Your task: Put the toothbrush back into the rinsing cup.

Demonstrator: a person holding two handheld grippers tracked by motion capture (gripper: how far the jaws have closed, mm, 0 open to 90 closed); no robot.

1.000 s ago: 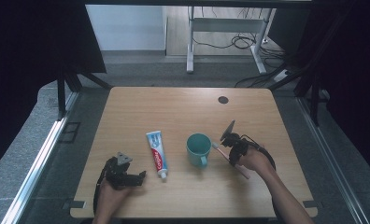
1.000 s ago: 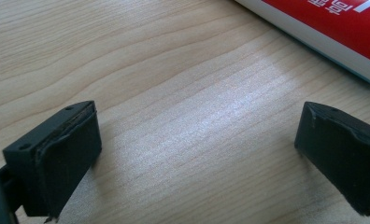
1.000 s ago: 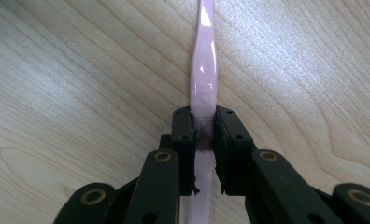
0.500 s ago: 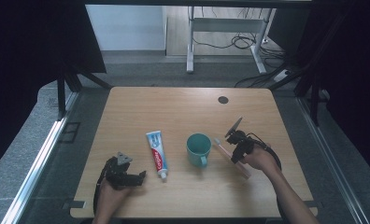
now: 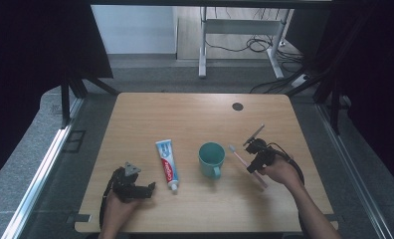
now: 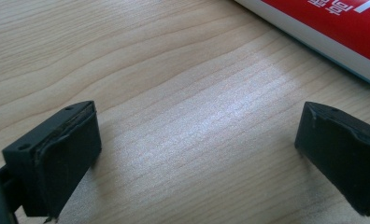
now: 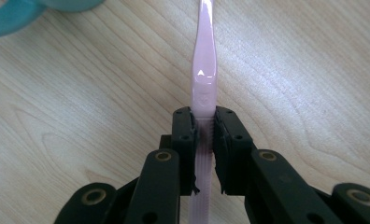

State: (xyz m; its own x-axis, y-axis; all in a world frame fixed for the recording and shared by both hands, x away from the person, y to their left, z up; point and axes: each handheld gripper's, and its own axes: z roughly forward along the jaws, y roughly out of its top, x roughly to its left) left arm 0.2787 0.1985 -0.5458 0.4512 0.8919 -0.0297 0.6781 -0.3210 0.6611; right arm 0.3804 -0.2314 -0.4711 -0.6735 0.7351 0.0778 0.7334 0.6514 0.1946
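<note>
Left gripper (image 5: 146, 189): fingers (image 6: 57, 154) spread wide, nothing between them, low over bare wood near the tabletop's front left.
Toothpaste tube (image 5: 166, 158): flat, white, red and blue, lying just right of the left gripper.
Mug (image 5: 211, 159): teal, round, handle toward the front, centre.
Toothbrush (image 5: 245, 162): slim translucent pink plastic, head near the mug.
Right gripper (image 5: 253, 164): fingers (image 7: 185, 140) pinch the toothbrush's ribbed handle.
Tabletop (image 5: 195, 114): pale wood grain.
</note>
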